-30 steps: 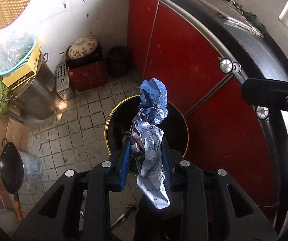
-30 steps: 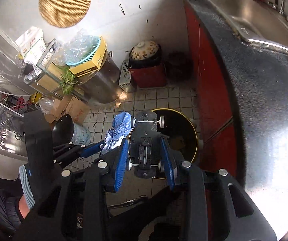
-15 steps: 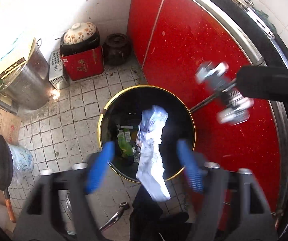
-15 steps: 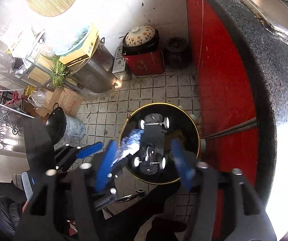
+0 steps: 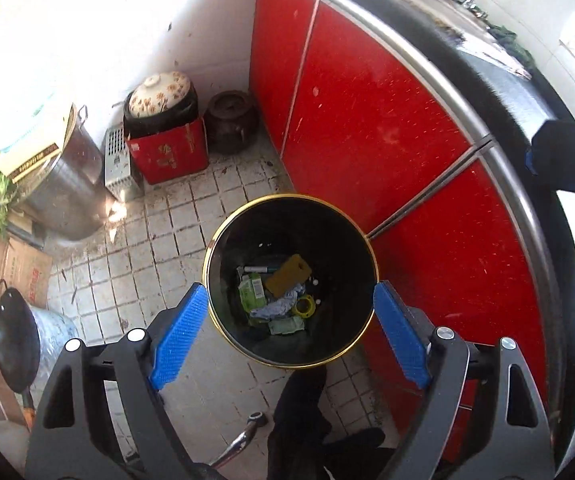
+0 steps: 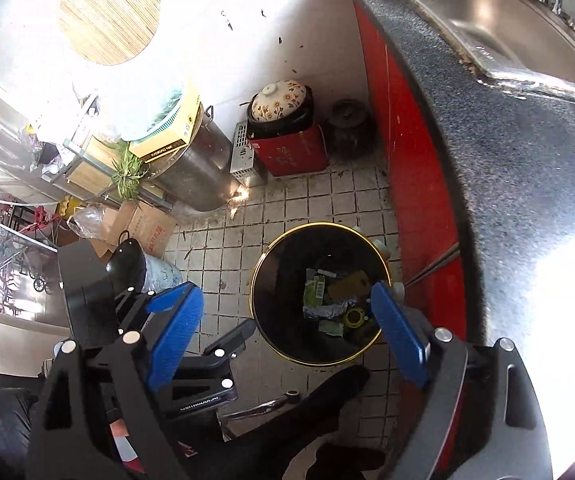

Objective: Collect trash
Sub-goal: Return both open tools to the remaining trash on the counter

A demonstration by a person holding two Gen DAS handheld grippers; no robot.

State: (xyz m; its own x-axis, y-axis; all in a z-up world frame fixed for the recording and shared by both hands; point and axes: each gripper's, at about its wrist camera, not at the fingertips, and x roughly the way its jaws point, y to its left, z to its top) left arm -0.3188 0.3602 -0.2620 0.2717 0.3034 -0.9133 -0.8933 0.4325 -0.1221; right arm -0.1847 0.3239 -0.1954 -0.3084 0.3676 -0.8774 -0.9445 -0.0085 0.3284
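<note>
Left tool (image 5: 291, 334): spread wide, nothing between its pads | Right tool (image 6: 287, 334): spread wide, nothing held | Bin (image 5: 223, 240): black, gold-rimmed, on tiled floor (image 5: 191, 208) beside red cabinet (image 5: 367, 120), below both tools | Trash (image 5: 277, 306): crumpled blue-white paper at bin bottom, among green wrapper (image 5: 252, 290), yellow ring (image 5: 304, 306).

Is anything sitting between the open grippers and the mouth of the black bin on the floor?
Nothing visible does. The left gripper and right gripper both stand open and empty above the black bin. Its gold-rimmed mouth is uncovered, with crumpled blue-white paper and other trash lying at the bottom.
</note>
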